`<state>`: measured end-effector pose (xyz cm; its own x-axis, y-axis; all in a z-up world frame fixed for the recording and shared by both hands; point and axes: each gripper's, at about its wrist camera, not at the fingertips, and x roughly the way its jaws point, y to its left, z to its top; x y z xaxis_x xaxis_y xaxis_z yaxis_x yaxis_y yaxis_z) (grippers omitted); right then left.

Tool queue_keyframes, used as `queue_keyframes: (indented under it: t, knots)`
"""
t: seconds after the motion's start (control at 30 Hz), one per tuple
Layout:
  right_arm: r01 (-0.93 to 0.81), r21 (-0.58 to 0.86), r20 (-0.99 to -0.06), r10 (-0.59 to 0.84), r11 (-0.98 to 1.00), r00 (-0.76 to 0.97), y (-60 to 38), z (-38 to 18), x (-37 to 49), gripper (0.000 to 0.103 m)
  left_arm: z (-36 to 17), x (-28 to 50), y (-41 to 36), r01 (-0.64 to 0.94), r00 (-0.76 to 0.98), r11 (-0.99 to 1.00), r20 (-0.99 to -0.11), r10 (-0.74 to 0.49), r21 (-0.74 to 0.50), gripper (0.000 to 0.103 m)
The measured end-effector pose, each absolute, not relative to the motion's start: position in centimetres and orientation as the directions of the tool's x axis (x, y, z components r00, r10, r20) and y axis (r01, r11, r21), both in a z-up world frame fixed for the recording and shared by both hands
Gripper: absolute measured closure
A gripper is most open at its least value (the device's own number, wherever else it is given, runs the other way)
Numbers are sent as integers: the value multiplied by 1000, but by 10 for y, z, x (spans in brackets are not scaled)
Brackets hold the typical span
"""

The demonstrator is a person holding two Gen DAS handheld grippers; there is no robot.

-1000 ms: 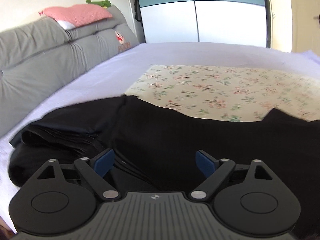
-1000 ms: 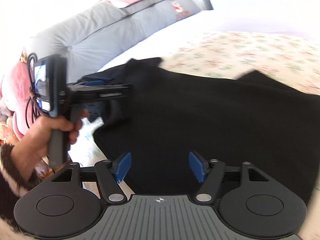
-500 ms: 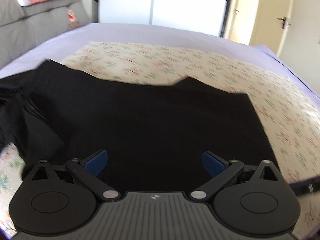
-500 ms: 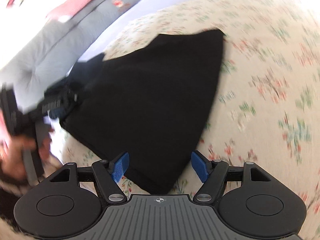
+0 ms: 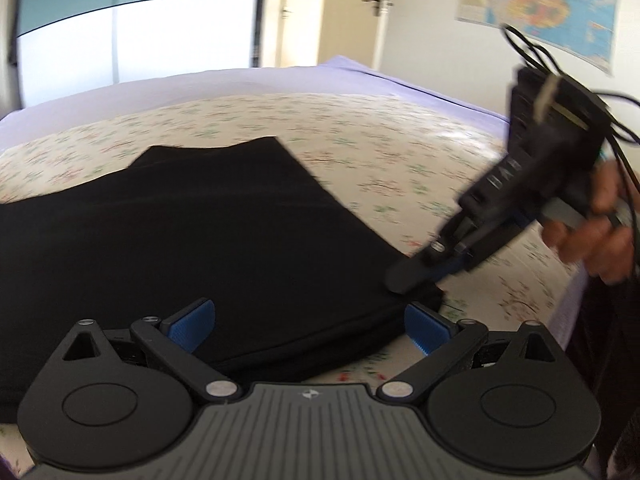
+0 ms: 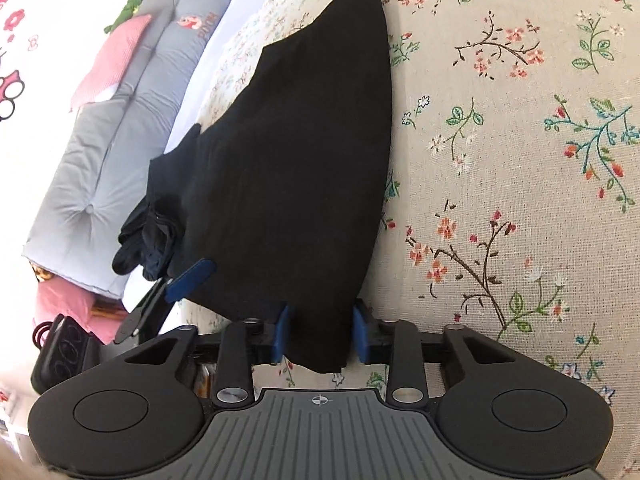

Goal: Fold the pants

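Observation:
Black pants (image 5: 200, 240) lie folded flat on a floral sheet (image 5: 400, 152). My left gripper (image 5: 308, 312) is open just above their near edge, its fingers wide apart over the cloth. In the right wrist view the pants (image 6: 300, 160) run away from me, and their near corner sits between the jaws of my right gripper (image 6: 320, 334). Those jaws are closing and both blue pads touch the cloth. The left wrist view shows the right gripper (image 5: 412, 280) tipped down onto that corner, held by a person's hand (image 5: 592, 240). A left gripper pad (image 6: 192, 274) shows at the pants' left edge.
A bundle of dark clothes (image 6: 148, 236) lies left of the pants. Grey cushions (image 6: 120, 128) and a pink pillow (image 6: 112, 60) line the far side of the bed. A wardrobe (image 5: 132, 40), a door (image 5: 352, 12) and a wall map (image 5: 540, 0) stand beyond.
Both views have swung round and sunk toward the bed. The left view turned from the clothes bundle to the pants' right corner. The right gripper's jaws narrowed around that corner.

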<state>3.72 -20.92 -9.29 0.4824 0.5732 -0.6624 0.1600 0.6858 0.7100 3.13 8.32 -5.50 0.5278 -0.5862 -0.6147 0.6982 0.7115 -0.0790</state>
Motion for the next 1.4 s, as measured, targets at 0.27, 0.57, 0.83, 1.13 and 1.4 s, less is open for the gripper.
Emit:
queue_keyframes:
  t: [0.27, 0.57, 0.83, 1.13, 1.4]
  knots:
    - [119, 747, -612, 606, 654, 508, -210, -74, 42, 84, -62, 24, 45, 766, 498, 643, -620, -606, -13, 0]
    - [94, 740, -611, 607, 666, 508, -205, -62, 50, 83, -74, 24, 21, 691, 619, 713, -610, -495, 123, 0]
    - [125, 629, -688, 475, 767, 548, -221, -74, 57, 66, -82, 32, 23, 651, 632, 753, -617, -469, 95, 0]
    - [61, 689, -547, 462, 723, 698, -242, -97, 98, 73, -79, 41, 32, 626, 621, 780, -615, -486, 16, 8]
    - [54, 697, -491, 421, 715, 763, -250, -99, 148, 77, -77, 42, 42, 606, 610, 793, -609, -508, -55, 16]
